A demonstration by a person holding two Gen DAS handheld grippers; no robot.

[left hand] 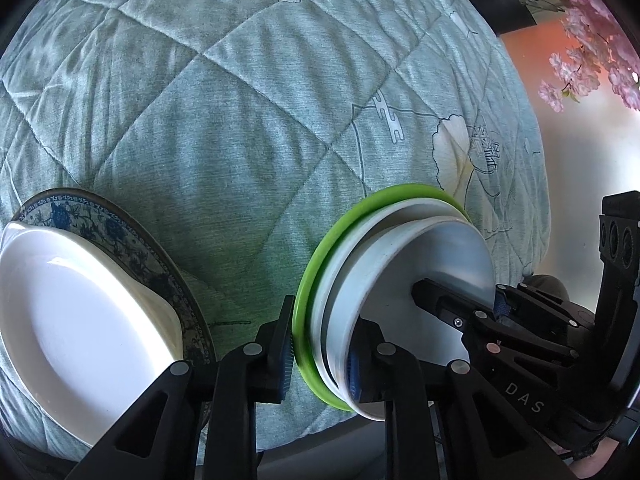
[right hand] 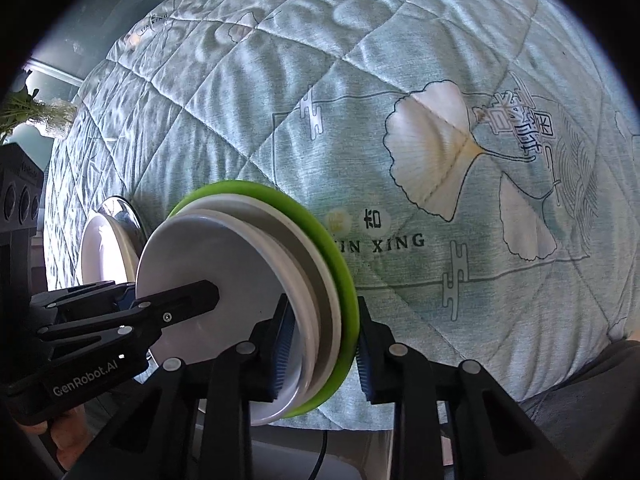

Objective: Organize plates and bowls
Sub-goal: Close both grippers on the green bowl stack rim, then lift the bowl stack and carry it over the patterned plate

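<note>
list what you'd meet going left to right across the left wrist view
white oval dish on the blue patterned plate → bare quilt → left gripper clamped on the green-rimmed plate stack → right gripper on the stack's far edge → pink blossoms

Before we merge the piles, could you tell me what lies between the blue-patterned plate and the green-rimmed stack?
Only bare quilt separates the blue-patterned plate from the green-rimmed stack, seen in the left wrist view.
</note>
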